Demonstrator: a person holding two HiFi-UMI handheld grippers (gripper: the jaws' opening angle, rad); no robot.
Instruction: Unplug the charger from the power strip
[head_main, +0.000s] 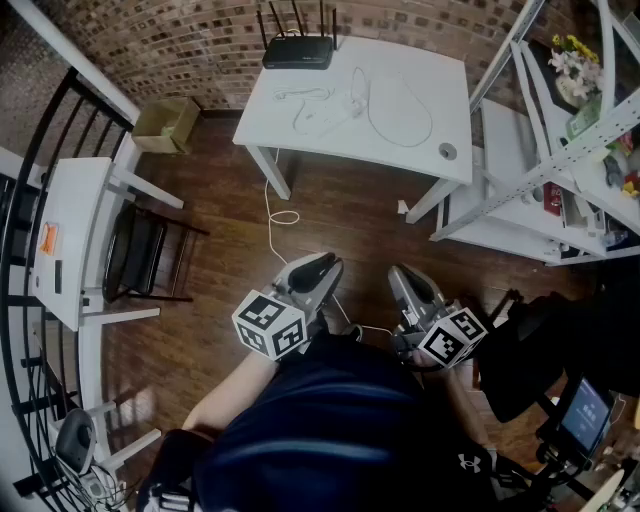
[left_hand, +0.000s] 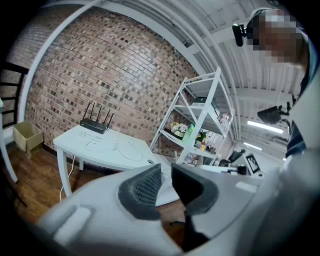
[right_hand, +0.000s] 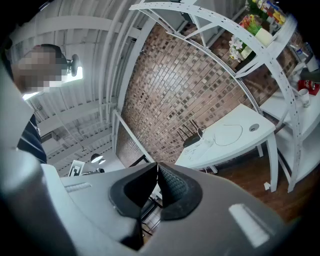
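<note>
- Head view: white table (head_main: 425, 140) stands beyond a stretch of wood floor (head_main: 340, 210).
  - Black router (head_main: 298, 50) sits at the table's far edge.
  - Power strip (head_main: 340, 110) lies near the table's middle among looped white cables (head_main: 400, 118). The charger cannot be told from it at this size.
  - Left gripper (head_main: 322, 266) and right gripper (head_main: 402, 274) sit side by side close to the person's body, well apart from the table.
- Left gripper view: the jaws are released, a narrow slit apart, with nothing between them. The table, router and a white shelf unit (left_hand: 200, 112) lie ahead.
- Right gripper view: the jaws are clenched tip to tip and empty. The table and brick wall (right_hand: 175, 85) lie beyond.
</note>
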